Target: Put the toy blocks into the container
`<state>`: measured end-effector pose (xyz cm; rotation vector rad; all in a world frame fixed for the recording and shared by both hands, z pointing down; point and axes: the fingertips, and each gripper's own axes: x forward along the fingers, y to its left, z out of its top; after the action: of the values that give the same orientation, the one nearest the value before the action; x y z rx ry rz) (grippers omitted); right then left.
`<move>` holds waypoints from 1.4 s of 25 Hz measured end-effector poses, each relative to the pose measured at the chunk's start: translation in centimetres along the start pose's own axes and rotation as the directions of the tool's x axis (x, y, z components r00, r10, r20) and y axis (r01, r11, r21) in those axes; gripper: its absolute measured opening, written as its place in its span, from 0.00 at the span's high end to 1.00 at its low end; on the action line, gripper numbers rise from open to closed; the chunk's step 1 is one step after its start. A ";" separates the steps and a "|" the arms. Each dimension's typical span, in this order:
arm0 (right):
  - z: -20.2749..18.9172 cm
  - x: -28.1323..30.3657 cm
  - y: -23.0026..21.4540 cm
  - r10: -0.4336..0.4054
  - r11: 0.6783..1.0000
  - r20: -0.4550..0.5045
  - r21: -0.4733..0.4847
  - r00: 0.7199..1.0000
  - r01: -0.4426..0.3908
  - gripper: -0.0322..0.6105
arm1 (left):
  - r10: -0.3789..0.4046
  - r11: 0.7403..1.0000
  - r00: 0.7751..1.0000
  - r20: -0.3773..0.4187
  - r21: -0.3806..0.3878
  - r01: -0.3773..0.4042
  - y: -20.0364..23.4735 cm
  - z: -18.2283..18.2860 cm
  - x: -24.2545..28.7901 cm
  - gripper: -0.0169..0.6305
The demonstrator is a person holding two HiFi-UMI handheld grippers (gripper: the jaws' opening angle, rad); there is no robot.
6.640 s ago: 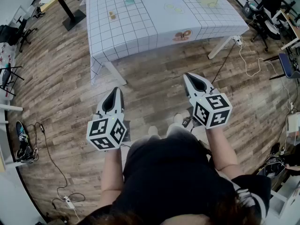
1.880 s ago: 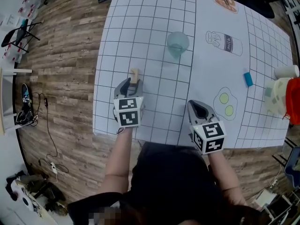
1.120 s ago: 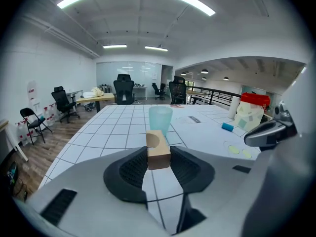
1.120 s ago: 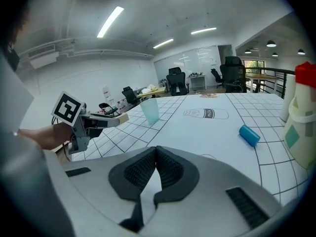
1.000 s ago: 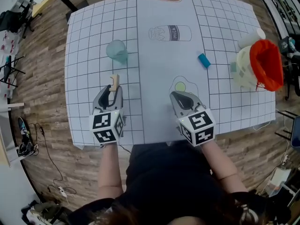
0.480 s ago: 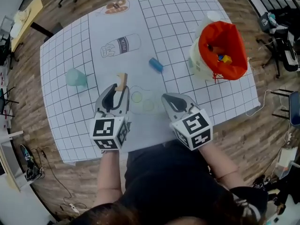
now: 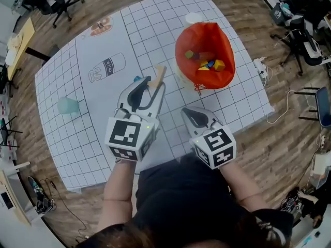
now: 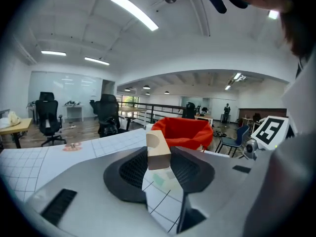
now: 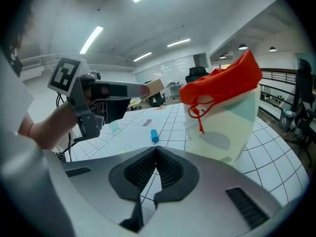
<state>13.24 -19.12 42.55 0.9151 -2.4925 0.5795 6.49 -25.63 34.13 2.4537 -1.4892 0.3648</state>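
Note:
My left gripper (image 7: 155, 83) is shut on a pale wooden block (image 7: 158, 75) and holds it above the table, just left of the container (image 7: 182, 71). The container is a pale tub lined with a red bag (image 7: 204, 40), with several coloured blocks (image 7: 208, 63) inside. In the left gripper view the wooden block (image 8: 158, 149) sits between the pads with the red bag (image 8: 180, 131) behind it. My right gripper (image 7: 189, 112) is shut and empty, near the table's front edge. In the right gripper view a blue block (image 9: 154, 136) lies on the table, left of the container (image 9: 224, 120).
The table (image 7: 103, 40) has a white gridded cover with printed food pictures. A teal cup (image 7: 67, 106) stands at its left. Office chairs, cables and a desk stand on the wooden floor around the table.
Both grippers have moved right toward the container, the left one rising with the wooden block. The container now lies just ahead of them instead of far right.

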 end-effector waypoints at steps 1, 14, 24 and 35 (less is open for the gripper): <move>-0.1 -0.5 -0.7 -0.006 1.000 0.004 0.005 1.000 0.006 0.92 | -0.014 1.000 1.000 0.004 0.009 0.014 -0.9 0.6 0.8 0.73; -2.6 -5.2 -8.4 -0.122 0.986 0.015 0.112 0.992 0.119 0.92 | -0.120 0.987 0.993 0.009 0.106 0.118 -7.5 4.4 8.9 0.73; -3.2 -6.2 -10.7 -0.137 0.981 0.013 0.141 0.991 0.133 0.92 | -0.090 0.984 0.996 0.004 0.157 0.088 -8.6 4.5 11.2 0.73; -2.3 -4.8 -9.2 -0.093 0.990 0.021 0.106 0.995 0.090 0.92 | 0.027 0.997 0.999 0.047 0.065 -0.030 -4.4 3.9 7.0 0.75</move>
<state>23.33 -21.92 44.16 1.0774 -2.4473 0.6778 13.90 -30.74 32.45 2.5101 -1.5559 0.3699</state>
